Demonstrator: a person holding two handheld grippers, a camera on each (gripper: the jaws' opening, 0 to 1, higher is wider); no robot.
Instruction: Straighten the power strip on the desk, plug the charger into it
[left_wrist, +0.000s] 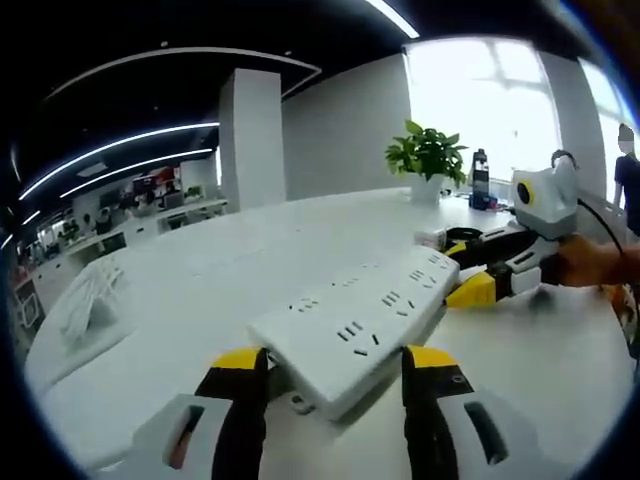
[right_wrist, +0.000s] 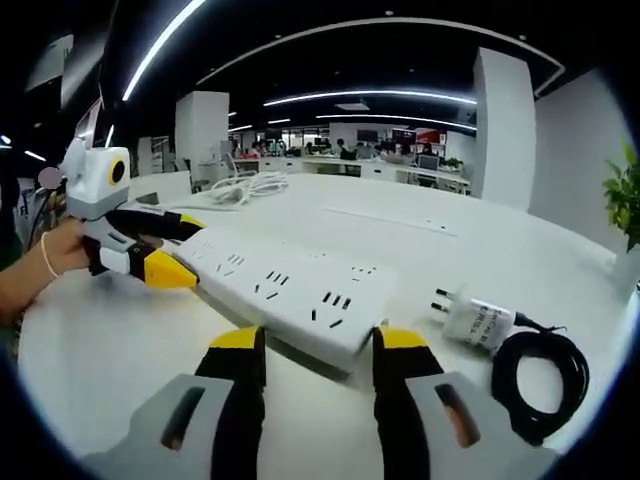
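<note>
here the white power strip (left_wrist: 352, 328) lies lengthwise between the two grippers on the white desk (left_wrist: 180, 300), one end at each. in the left gripper view the left gripper (left_wrist: 335, 375) has its yellow-tipped jaws standing on either side of the near end of the strip; whether they press it or just flank it cannot be told. at about two o'clock in that view the right gripper (left_wrist: 478, 270) meets the far end, a hand (left_wrist: 585, 262) behind it. a potted plant (left_wrist: 428, 155) and a dark bottle (left_wrist: 481, 175) stand at one o'clock, and a white coiled cable (left_wrist: 90, 295) lies at nine o'clock.

in the right gripper view the right gripper (right_wrist: 318, 355) brackets its own end of the power strip (right_wrist: 285, 290) the same way, grip likewise unclear. the left gripper (right_wrist: 165, 250) sits at ten o'clock on the far end. the white charger (right_wrist: 478, 322) lies at three o'clock, prongs toward the strip, just beside it but unplugged, its black cord (right_wrist: 540, 375) coiled at four o'clock.
</note>
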